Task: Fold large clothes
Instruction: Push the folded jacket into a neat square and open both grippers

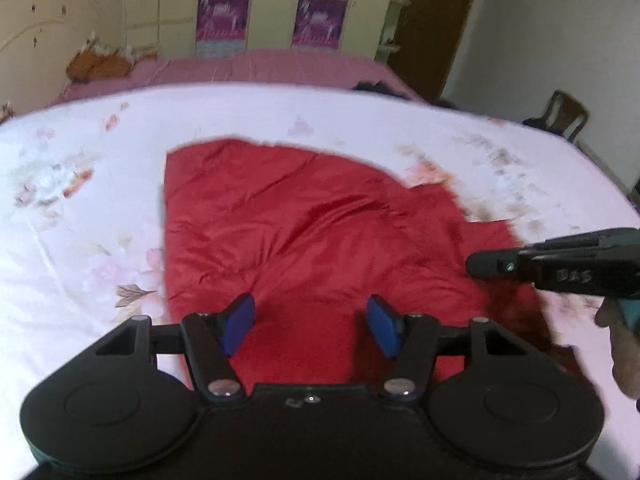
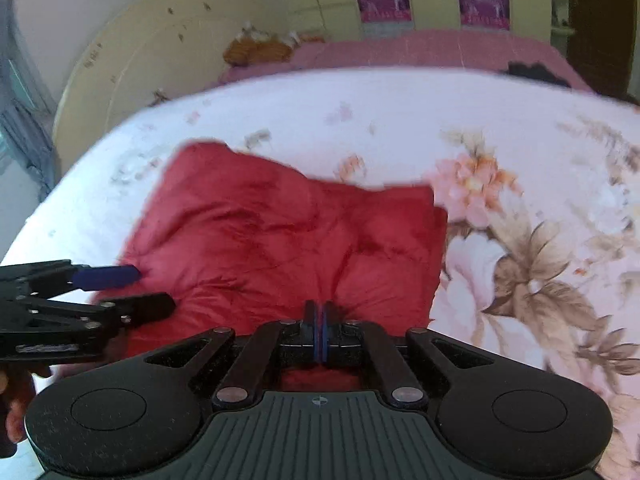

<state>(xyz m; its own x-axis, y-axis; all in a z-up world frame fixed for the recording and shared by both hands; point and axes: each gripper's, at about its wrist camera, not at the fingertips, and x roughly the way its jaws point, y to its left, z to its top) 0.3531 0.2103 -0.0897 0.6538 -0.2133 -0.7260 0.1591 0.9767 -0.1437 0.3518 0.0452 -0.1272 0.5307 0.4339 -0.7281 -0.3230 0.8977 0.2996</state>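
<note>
A red padded garment (image 1: pixel 304 220) lies spread and creased on a white floral bed sheet (image 1: pixel 80 240). My left gripper (image 1: pixel 312 324) hovers over its near edge, open, the blue pads (image 1: pixel 240 320) wide apart with nothing pinched. In the right wrist view the same garment (image 2: pixel 260 232) fills the middle. My right gripper (image 2: pixel 320 312) is shut at its near right part, and creases in the cloth run together at the closed pads. The left gripper (image 2: pixel 136 290) reaches in from the left over the garment's left edge. From the left wrist view, the right gripper (image 1: pixel 480 264) shows at the garment's right side.
The floral sheet (image 2: pixel 520 140) stretches around the garment on all sides. A pink blanket (image 1: pixel 260 66) and an orange-brown heap (image 1: pixel 96 64) lie at the far end by a cream headboard (image 2: pixel 132 60). A wardrobe (image 1: pixel 272 4), a dark door and a wooden chair (image 1: pixel 568 114) stand beyond. A hand (image 1: pixel 624 344) holds the right gripper.
</note>
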